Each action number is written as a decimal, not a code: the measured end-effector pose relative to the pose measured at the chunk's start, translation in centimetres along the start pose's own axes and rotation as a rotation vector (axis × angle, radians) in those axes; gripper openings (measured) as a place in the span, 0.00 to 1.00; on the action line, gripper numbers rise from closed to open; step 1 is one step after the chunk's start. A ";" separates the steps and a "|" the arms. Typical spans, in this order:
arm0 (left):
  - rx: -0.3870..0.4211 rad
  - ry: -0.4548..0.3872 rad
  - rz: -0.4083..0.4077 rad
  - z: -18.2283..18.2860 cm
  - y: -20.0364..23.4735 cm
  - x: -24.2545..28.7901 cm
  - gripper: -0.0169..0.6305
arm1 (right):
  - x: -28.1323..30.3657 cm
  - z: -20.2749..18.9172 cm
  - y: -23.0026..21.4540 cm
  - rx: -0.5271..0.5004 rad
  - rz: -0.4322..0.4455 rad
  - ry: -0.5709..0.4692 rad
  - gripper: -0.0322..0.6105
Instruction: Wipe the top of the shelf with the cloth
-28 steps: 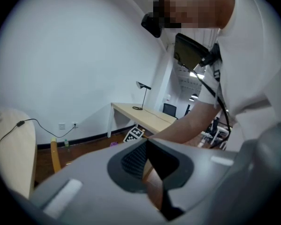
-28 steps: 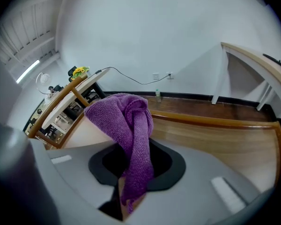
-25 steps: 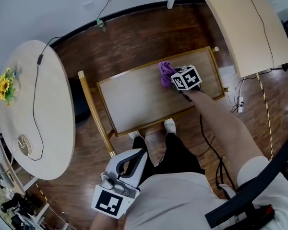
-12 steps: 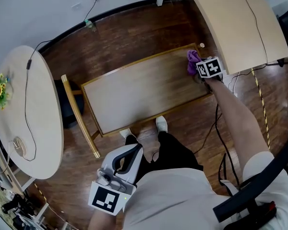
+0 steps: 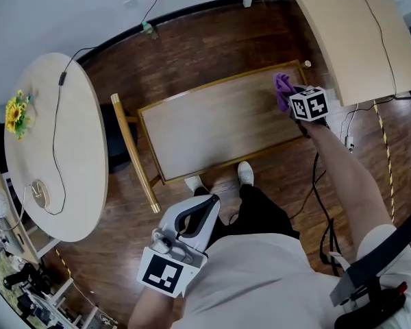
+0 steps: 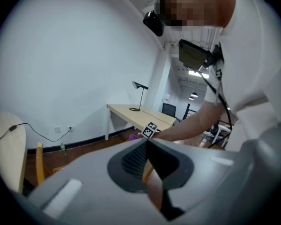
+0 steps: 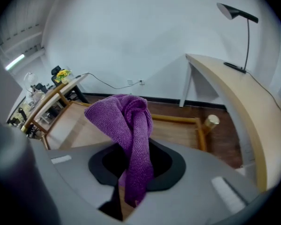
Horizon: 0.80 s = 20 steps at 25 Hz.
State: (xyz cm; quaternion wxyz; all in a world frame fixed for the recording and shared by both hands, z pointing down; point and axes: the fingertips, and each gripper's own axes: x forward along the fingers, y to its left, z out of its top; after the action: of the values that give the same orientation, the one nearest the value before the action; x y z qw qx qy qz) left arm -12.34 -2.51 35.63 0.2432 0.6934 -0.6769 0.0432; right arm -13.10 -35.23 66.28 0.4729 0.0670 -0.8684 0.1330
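So I was standing there watching, and the right gripper (image 5: 292, 103) had its jaws clamped tight on the purple cloth (image 5: 282, 90). The cloth was all bunched up, with a fat fold poking out past the tips and a narrow tail pinched between them. The person's right arm was stretched way out, and the cloth sat at the right-hand end of the shelf top (image 5: 212, 132), close to the far corner where the little brass knob (image 7: 210, 122) capped the post. It looked like it was down on the surface, but I honestly couldn't tell how much of it was touching. The rest of that pale top was bare, with a wooden rim running all the way round it.

The left gripper (image 5: 204, 205) wasn't doing anything. It hung low by the person's waist, well apart from the shelf, with its jaws together at the tips and nothing in them. It was pointed roughly toward the shelf, with the dark wood floor (image 5: 192, 53) under it.

Other stuff around: an oval table (image 5: 75, 184) off to the left with some yellow flowers (image 5: 15, 112) and a cable on it. A long pale desk (image 5: 349, 33) stood just past the right end of the shelf, with a black lamp (image 7: 239, 13) on top. The person's white shoes (image 5: 244, 173) were right up against the near edge of the shelf.
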 end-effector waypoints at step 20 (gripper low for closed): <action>-0.038 0.026 0.049 -4.1 5.9 -12.3 0.06 | 10.4 0.8 46.9 -0.120 0.544 0.055 0.17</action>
State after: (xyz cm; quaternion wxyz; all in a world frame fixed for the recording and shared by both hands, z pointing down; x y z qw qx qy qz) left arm -17.91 10.59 36.10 0.2640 0.6713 -0.6911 0.0454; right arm -30.74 9.45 66.71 0.4462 -0.2004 -0.8477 0.2052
